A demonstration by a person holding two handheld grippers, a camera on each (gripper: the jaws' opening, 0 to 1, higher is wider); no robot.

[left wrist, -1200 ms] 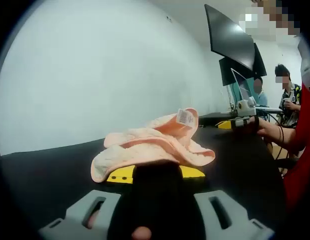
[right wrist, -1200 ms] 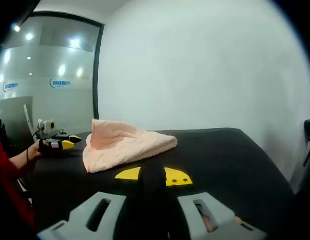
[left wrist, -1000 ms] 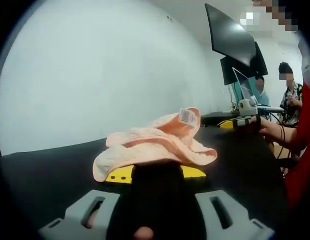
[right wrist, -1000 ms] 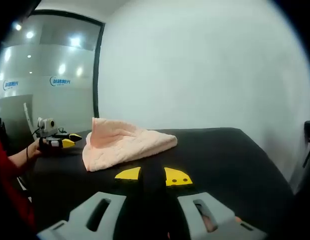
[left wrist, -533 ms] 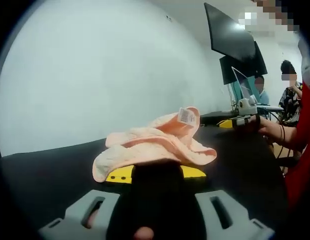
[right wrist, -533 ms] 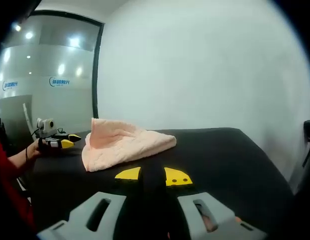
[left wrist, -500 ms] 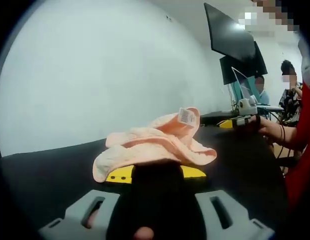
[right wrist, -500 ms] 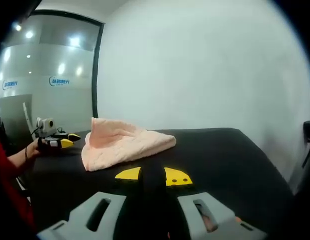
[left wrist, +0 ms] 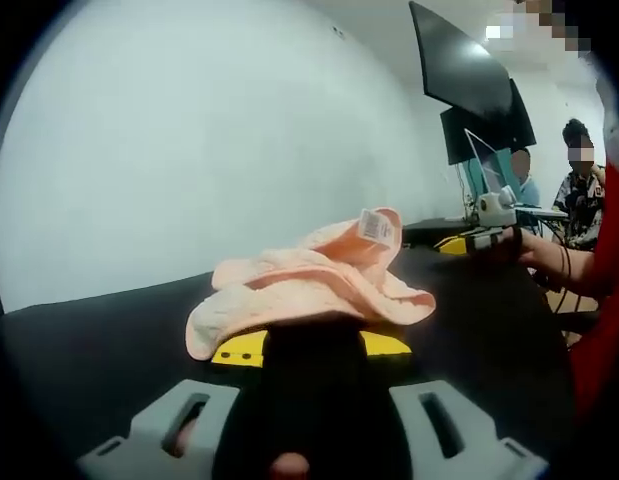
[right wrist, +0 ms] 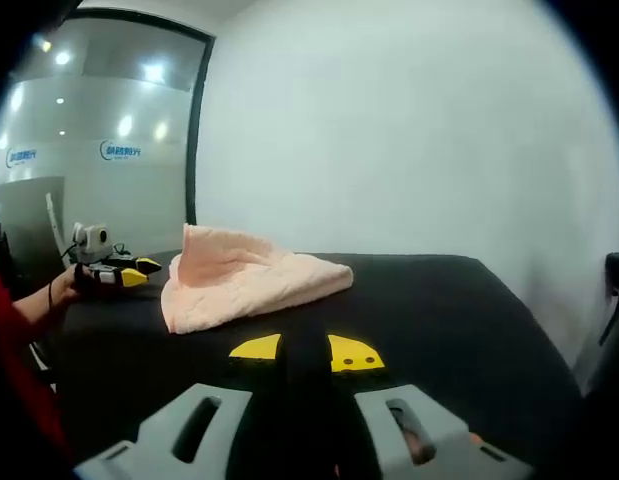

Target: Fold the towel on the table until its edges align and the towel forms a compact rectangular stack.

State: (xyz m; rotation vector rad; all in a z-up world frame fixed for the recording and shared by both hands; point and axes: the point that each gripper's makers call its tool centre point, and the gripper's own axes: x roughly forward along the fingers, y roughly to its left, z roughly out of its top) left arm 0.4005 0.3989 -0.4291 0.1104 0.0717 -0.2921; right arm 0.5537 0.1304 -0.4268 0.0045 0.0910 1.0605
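The black table (right wrist: 439, 310) carries your pink towel (left wrist: 309, 285), crumpled just beyond the left gripper (left wrist: 311, 345), whose jaws are pressed together. Your right gripper (right wrist: 307, 352), likewise closed, sits short of it. The left gripper view reveals a white tag (left wrist: 375, 227).

You can't read any text here: the towel's tag (left wrist: 375, 226) is too small, and the blue logo (right wrist: 120, 151) on the glass wall (right wrist: 99, 180) is blurred.
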